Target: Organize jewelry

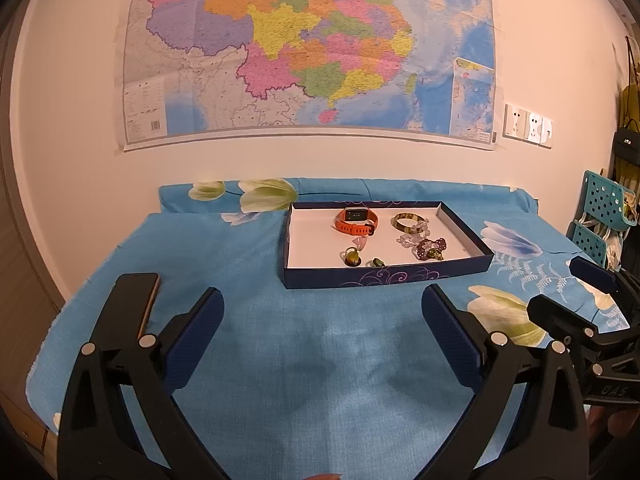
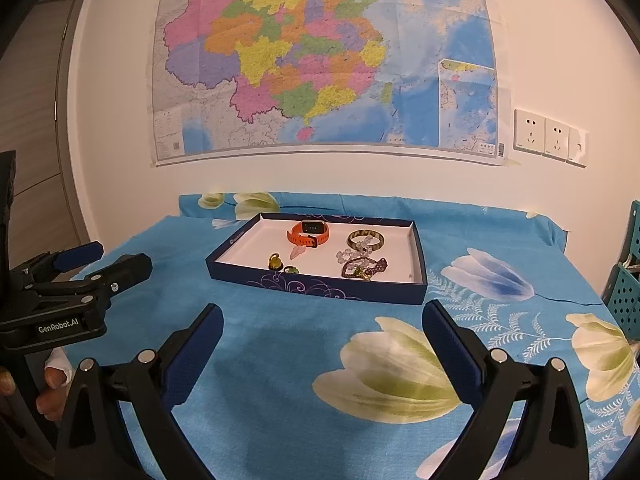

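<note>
A shallow dark blue box (image 1: 384, 276) (image 2: 320, 290) with a white inside lies on the blue flowered cloth. In it are an orange watch (image 1: 356, 222) (image 2: 309, 234), a green-brown bangle (image 1: 407, 222) (image 2: 366, 239), a pale bead string (image 1: 406, 239) (image 2: 348, 255), a dark purple bead bracelet (image 1: 430, 249) (image 2: 366, 269), a pink stone (image 1: 362, 243) (image 2: 297, 253) and two small green rings (image 1: 353, 257) (image 2: 275, 261). My left gripper (image 1: 322, 320) stands open over bare cloth in front of the box. My right gripper (image 2: 322, 336) is open too, holding nothing.
A dark phone (image 1: 146, 300) lies at the cloth's left edge. A map hangs on the wall (image 1: 308, 52) above wall sockets (image 2: 550, 140). Teal perforated baskets (image 1: 600, 216) stand at the right. A door (image 2: 32, 120) is at the far left.
</note>
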Tool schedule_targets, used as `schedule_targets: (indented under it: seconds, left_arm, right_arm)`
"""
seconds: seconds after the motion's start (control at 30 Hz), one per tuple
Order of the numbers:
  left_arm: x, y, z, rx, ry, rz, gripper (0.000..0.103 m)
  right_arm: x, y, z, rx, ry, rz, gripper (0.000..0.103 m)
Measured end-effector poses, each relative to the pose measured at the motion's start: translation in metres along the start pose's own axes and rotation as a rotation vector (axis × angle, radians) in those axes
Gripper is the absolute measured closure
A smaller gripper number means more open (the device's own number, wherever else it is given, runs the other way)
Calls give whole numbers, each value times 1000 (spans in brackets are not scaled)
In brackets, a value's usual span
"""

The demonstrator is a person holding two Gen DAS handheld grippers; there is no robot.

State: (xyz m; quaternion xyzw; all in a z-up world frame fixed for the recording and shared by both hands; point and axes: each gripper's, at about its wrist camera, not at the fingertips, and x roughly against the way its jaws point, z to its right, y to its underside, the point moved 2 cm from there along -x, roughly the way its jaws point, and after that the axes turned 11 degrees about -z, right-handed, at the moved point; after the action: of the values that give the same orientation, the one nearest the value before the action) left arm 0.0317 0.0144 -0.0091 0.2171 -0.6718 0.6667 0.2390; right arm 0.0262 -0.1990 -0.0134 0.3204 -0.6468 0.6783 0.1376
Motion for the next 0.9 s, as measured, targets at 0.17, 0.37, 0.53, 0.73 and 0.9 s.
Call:
schedule_targets:
  seconds: [0.17, 0.37, 0.53, 0.73, 0.9]
  left_arm:
    - [-1, 0, -2, 2, 0, 1, 5]
    - [-1, 0, -1, 3, 1, 1, 5]
    - [-1, 0, -1, 4, -1, 1, 5]
    - [-1, 0, -1, 4, -1, 2, 5]
    - [-2, 0, -2, 7, -1, 3, 5]
  right_arm:
    - [1, -1, 2, -2, 0, 5, 7]
    - [3, -1, 2, -2, 2, 9, 7]
    - [3, -1, 2, -4, 3, 10, 7]
    - [3, -1, 1, -3, 3, 8, 7]
    - [3, -1, 1, -5, 3, 7, 7]
